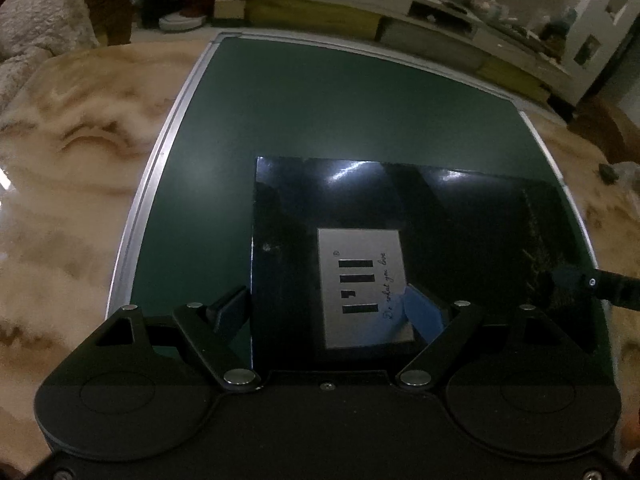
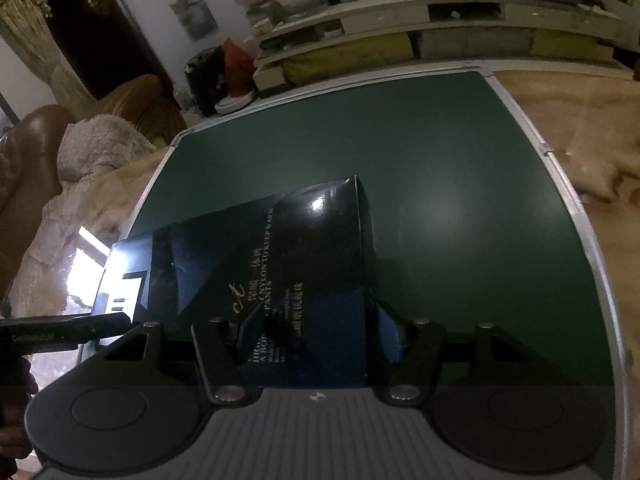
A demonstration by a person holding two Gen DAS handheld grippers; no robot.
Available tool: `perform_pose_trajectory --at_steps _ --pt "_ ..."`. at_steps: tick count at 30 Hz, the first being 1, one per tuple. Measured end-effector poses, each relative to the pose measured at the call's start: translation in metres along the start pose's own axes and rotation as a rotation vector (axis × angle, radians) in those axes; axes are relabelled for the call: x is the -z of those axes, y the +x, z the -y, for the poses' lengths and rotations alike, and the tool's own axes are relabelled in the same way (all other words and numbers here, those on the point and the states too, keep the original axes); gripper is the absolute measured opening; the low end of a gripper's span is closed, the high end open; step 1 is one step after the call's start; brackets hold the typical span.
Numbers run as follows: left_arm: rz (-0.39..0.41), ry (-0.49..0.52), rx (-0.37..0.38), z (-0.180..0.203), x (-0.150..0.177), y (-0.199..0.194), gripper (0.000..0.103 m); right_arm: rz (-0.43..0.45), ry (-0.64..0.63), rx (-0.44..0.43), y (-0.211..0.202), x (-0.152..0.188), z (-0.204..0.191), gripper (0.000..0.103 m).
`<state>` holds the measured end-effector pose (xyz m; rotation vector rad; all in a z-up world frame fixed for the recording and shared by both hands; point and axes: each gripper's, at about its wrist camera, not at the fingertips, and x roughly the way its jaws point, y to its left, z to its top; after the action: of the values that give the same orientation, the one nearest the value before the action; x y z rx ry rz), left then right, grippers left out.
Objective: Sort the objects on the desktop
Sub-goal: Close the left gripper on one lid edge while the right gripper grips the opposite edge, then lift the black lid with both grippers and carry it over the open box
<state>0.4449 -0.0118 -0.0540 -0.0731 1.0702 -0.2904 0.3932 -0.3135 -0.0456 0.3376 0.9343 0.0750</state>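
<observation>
My right claw pinches the near end of the black box on the green board, its long axis pointing away, while my left claw straddles its other end, grip uncertain

A grey label is seen on the glossy black box in the left wrist view. Black bars, a small circled mark and a cursive line, "Do what you love", are printed on it. In the right wrist view, pale print is carried on another face of the box: "NYLON TO KEEP WARM" and "PANTS" can be read, with large cursive letters ending in "ct", some Chinese characters and lower lines too small and partly hidden to make out. Faint lettering on the left gripper's arm cannot be read with certainty.
</observation>
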Motion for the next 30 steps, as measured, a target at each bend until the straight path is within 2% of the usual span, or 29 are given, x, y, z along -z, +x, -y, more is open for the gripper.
perform_pose_trajectory --at_steps 13,23,30 --pt "-0.01 0.071 -0.019 0.025 0.03 -0.082 0.083 -0.026 0.041 0.009 -0.075 0.03 -0.02 0.064" --pt "-0.003 0.093 -0.01 0.045 0.082 -0.146 0.082 -0.02 0.018 0.04 -0.15 0.077 -0.039 0.064" --pt "-0.006 0.11 -0.001 0.058 0.122 -0.168 0.082 -0.04 0.019 0.079 -0.178 0.119 -0.039 0.064"
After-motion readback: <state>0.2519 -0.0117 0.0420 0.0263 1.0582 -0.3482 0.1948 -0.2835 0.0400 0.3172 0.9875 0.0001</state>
